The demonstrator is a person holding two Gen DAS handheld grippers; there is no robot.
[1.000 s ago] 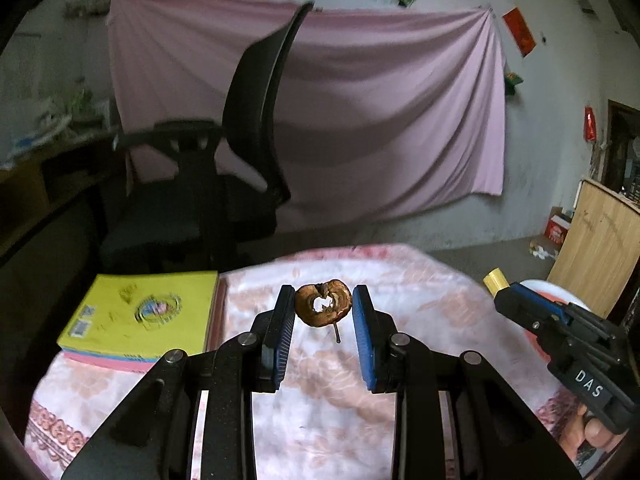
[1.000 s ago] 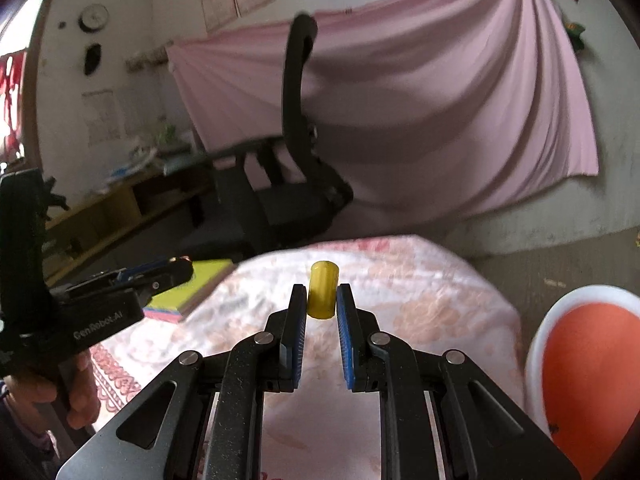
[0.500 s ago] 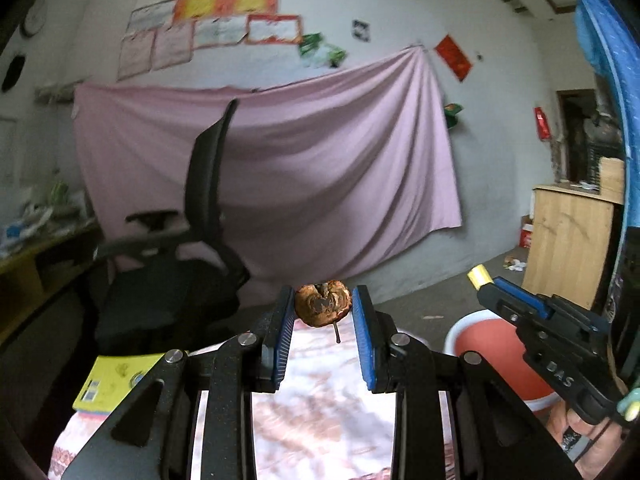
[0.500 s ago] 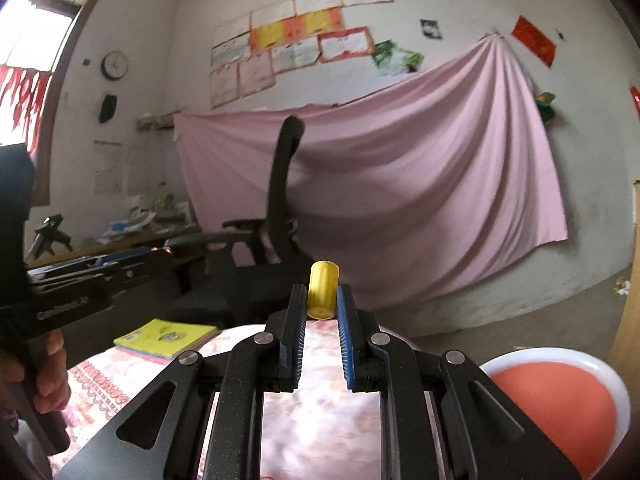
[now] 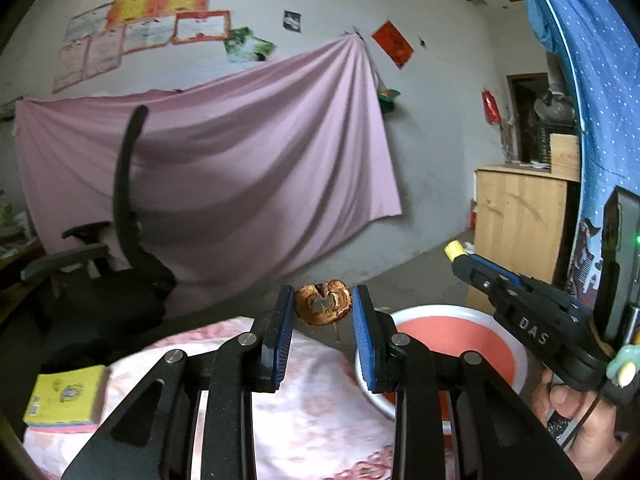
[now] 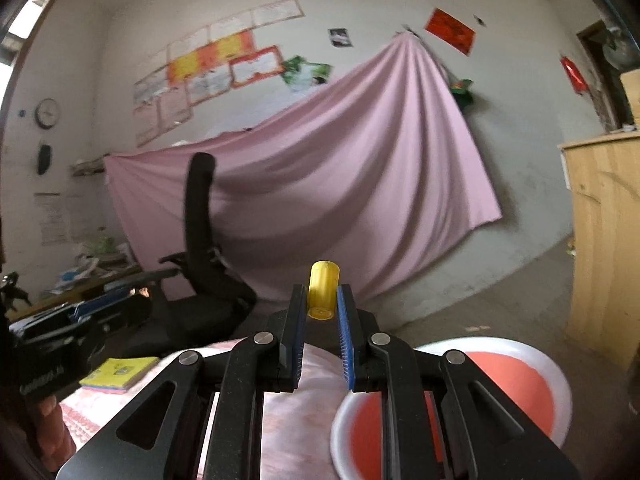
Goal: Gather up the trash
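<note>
We see a pink sheet (image 5: 224, 168) hung across the back wall, with a row of posters (image 5: 148, 28) pinned above it. In front of it stands a black office chair (image 5: 120, 256), and at the right a wooden cabinet (image 5: 520, 216) stands against the wall. Below us lies a table under a pink flowered cloth (image 5: 316, 412). Beside its right edge sits a basin (image 5: 452, 320) with a white rim and a red inside, lower than the tabletop. On the far left corner of the cloth rests a yellow book (image 5: 64, 396), which also shows from the right wrist.

Our left gripper (image 5: 323, 312) is raised above the far edge of the table, just left of the basin. Its blue-padded fingers (image 5: 280, 332) are clamped on a browned apple core (image 5: 323, 307), whose stem points down. The core hangs in the air, touching nothing but the pads.

Our right gripper (image 6: 323, 300) is likewise lifted, with the basin (image 6: 500, 346) low to its right. Its fingers are pressed tight against a small yellow cylinder (image 6: 323, 290), held upright between the tips. From the left wrist we see that same gripper (image 5: 520, 304) out at the right above the basin, the yellow piece (image 5: 454, 249) at its tip.
</note>
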